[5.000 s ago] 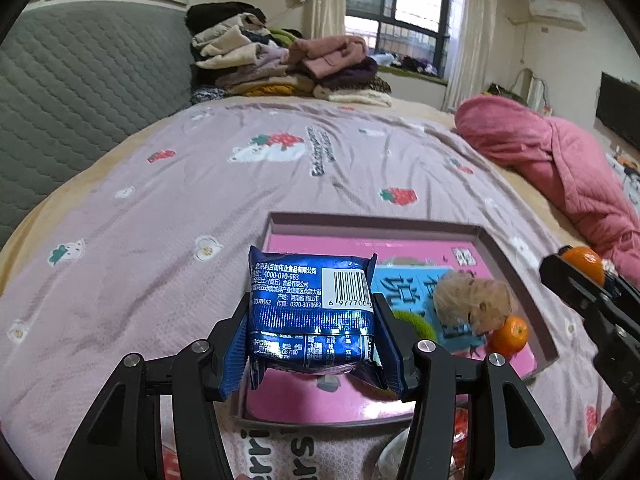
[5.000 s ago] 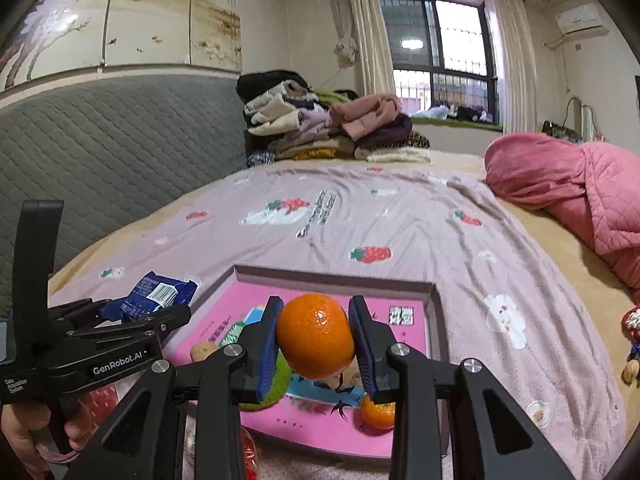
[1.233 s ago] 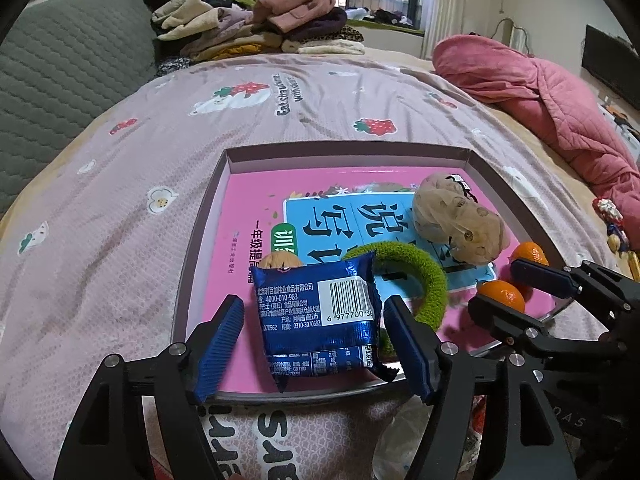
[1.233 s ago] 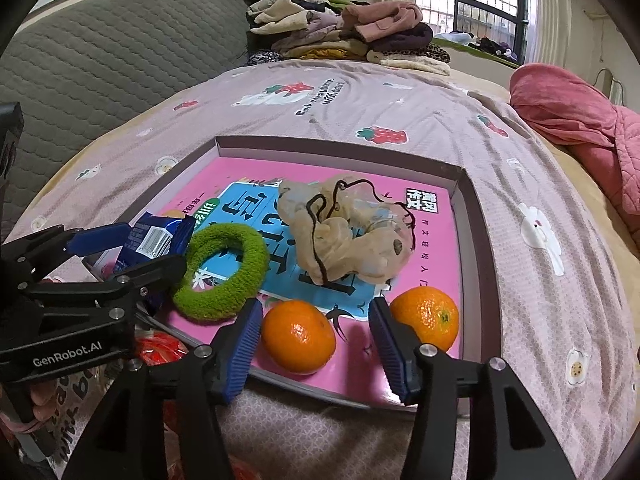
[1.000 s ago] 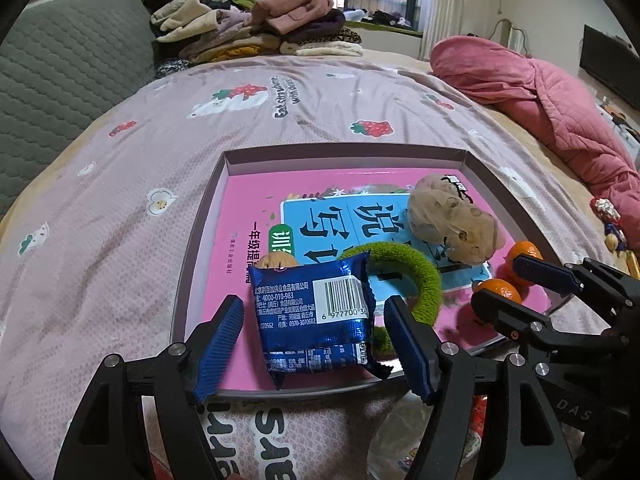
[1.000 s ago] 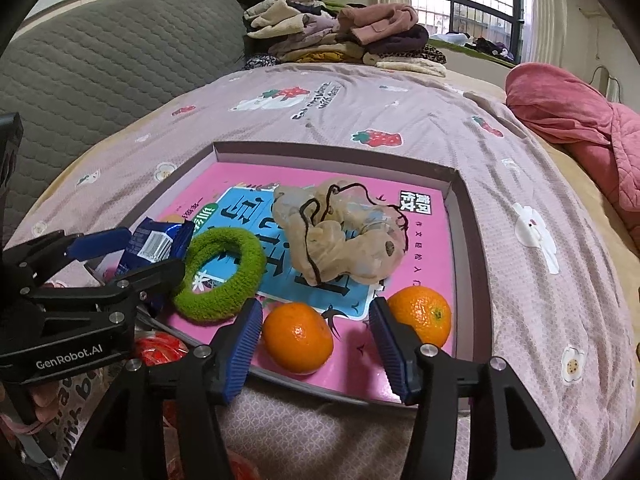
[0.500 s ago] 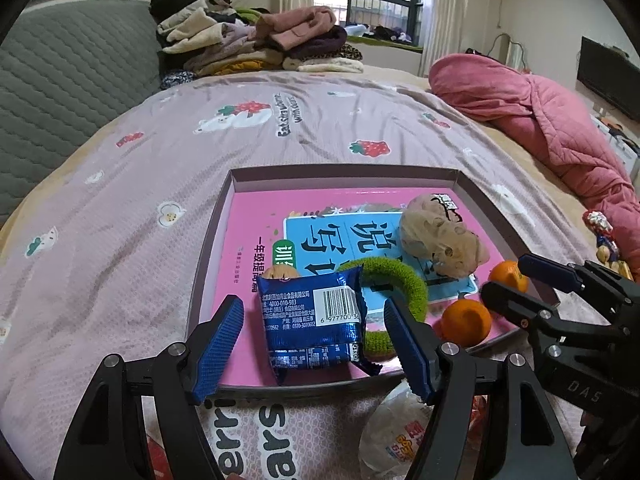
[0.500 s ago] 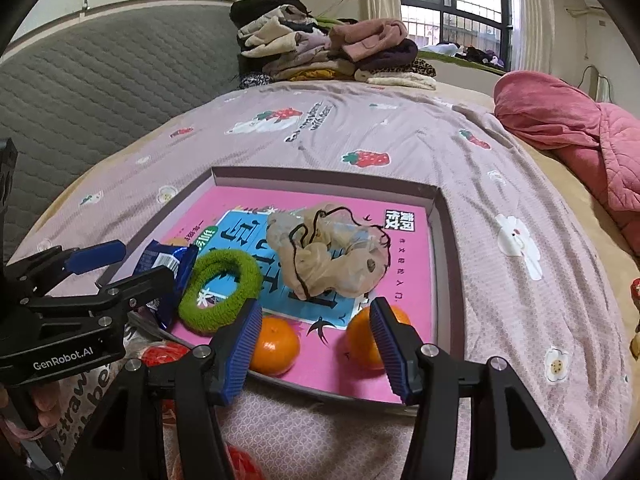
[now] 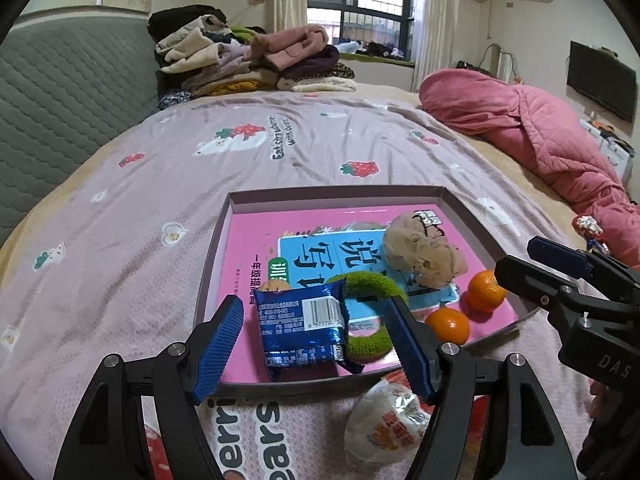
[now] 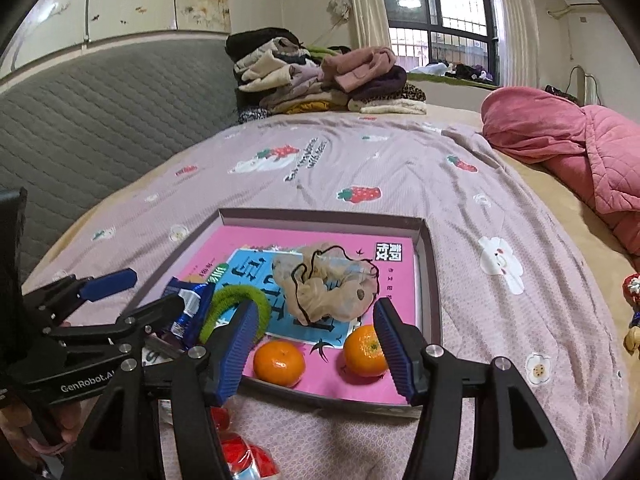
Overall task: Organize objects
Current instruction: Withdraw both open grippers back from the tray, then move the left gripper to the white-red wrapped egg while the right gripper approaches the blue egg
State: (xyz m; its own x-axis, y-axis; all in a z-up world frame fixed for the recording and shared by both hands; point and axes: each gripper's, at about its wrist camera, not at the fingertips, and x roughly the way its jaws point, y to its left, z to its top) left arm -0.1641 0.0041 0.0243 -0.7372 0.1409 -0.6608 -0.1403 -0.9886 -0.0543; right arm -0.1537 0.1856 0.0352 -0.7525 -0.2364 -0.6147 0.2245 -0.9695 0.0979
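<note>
A shallow grey tray [image 9: 224, 216] holding a pink book lies on the bedspread. In it rest a blue snack packet [image 9: 300, 328], a green scrunchie [image 9: 368, 312], a crumpled beige bag [image 9: 420, 252] and two oranges [image 9: 448, 324] [image 9: 486, 290]. My left gripper [image 9: 316, 344] hovers open above the packet without touching it. My right gripper [image 10: 316, 344] hangs over the tray's near edge. Its jaws are opening, with nothing pressed between them. Both oranges [image 10: 279, 362] [image 10: 366, 350] sit free on the book below it.
A round wrapped snack [image 9: 384, 424] and a red packet [image 10: 240, 456] lie on the bedspread in front of the tray. Folded clothes [image 9: 248, 56] are stacked at the far end, a pink quilt [image 9: 540, 136] on the right, a grey headboard [image 9: 60, 92] on the left.
Five seconds ago the left gripper held the packet and the right an orange. Both now lie in the tray. Over the last second both grippers rose and drew back, and the right jaws widened.
</note>
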